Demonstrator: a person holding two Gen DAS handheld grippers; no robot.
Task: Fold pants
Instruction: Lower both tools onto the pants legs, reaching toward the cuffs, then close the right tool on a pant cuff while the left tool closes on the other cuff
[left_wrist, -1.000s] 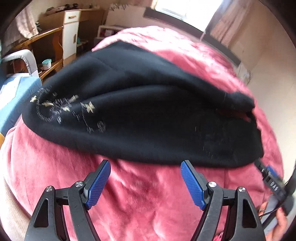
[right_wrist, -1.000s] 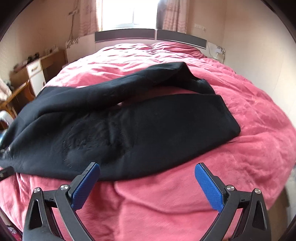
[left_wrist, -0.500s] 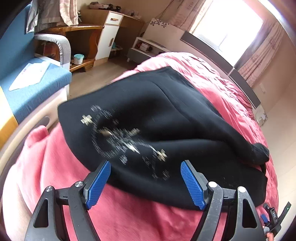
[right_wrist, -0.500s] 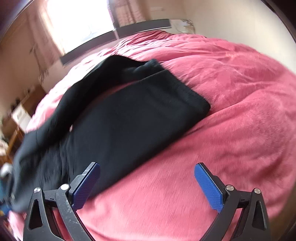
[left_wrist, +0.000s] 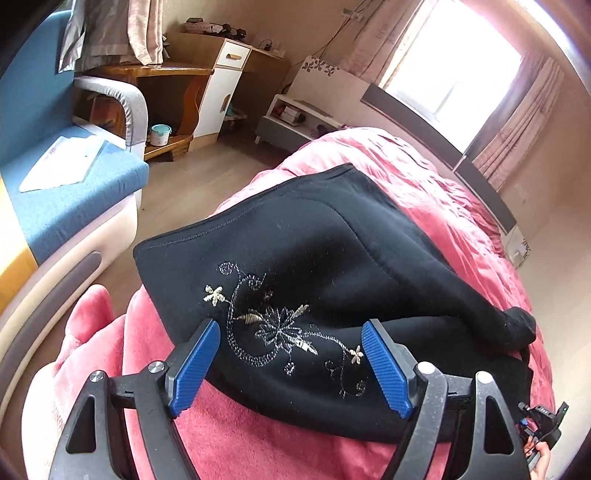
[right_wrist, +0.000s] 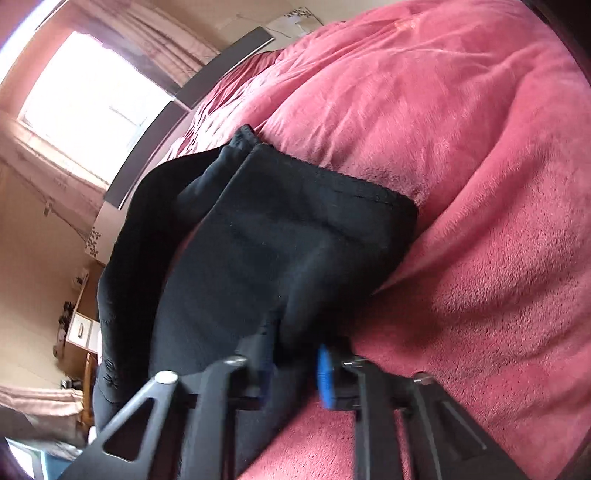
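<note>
Black pants (left_wrist: 317, 258) spread lengthwise across pink blanket (left_wrist: 424, 173) on bed, embroidered waist end nearest. Left gripper (left_wrist: 290, 363) spread wide above embroidery (left_wrist: 273, 325), blue pads clear of cloth, nothing held. Right gripper (right_wrist: 291, 373) closing at leg-hem end, black fabric bunched between nearly-met pads.

Two close downward wrist views, shared black pants (left_wrist: 314, 266).
</note>
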